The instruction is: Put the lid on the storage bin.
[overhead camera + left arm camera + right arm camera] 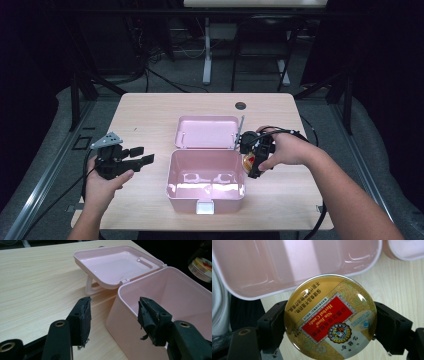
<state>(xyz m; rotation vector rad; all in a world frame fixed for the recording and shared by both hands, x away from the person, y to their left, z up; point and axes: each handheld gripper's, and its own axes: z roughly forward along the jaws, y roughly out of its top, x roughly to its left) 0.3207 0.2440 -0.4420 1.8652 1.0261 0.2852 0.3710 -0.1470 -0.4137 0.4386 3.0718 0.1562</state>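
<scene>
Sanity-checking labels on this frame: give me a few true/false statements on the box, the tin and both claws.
1. The pink box has its lid open. True.
2. The right claw is empty. False: it is shut on a round herbal candy tin.
3. The left claw is open and holds nothing. True.
4. The tin lies inside the box. False: it is held outside, beside the box's right wall.
5. The left claw grips the box's rim. False: its jaws stand apart, near the box's left corner, touching nothing.

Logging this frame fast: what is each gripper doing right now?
Left gripper: open, holding nothing, beside the pink box.
Right gripper: closed on the round candy tin.
</scene>
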